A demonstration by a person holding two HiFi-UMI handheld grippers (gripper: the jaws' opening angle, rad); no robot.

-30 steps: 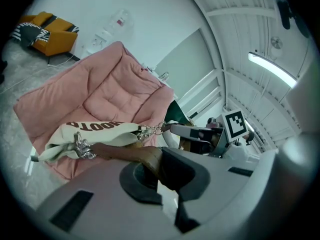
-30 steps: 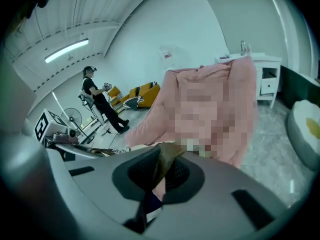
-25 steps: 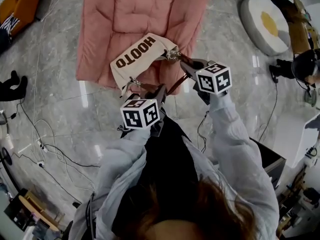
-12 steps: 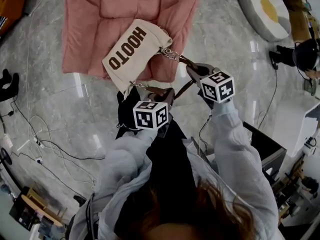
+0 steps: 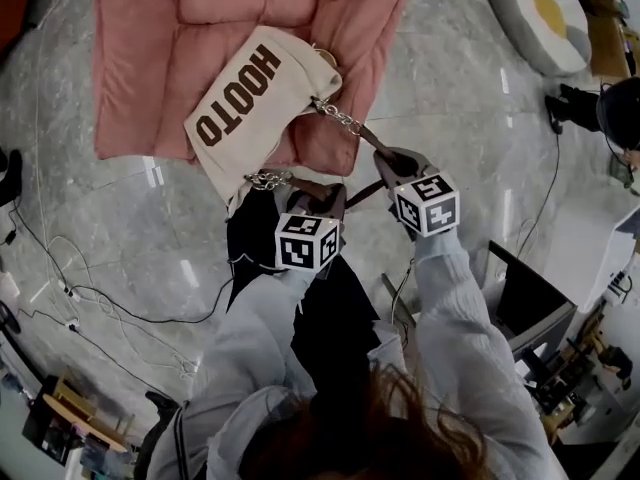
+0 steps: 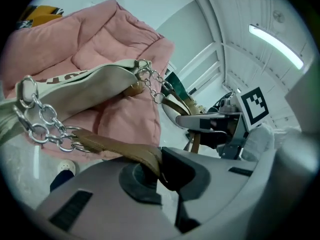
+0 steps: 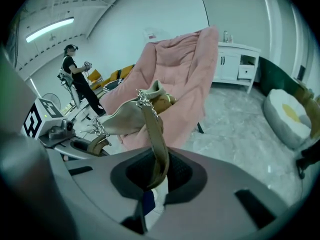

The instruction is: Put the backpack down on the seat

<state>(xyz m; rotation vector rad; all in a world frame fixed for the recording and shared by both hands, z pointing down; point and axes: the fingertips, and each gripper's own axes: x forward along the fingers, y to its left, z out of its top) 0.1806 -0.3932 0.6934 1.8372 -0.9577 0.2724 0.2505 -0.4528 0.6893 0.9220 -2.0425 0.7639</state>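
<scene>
Nearly done: cream canvas backpack (image 5: pixel 250 98) seemingly down on pink padded seat (image 5: pixel 150 48), 11 o'clock. Left tool (image 5: pixel 312 190) clamped tight on brown leather strap (image 6: pixel 120 146); right tool (image 5: pixel 388 158) just loosening, strap pinched between jaws. Remaining: release both.

Bright even indoor light, ceiling strip lamp (image 6: pixel 275 46), glare on glossy floor (image 5: pixel 152 173), fisheye warping, dark corners

From overhead, the head camera looks steeply down onto the pink seat (image 5: pixel 150 88). Each gripper camera sits close behind its jaws, facing that same seat, apparently from low down.
</scene>
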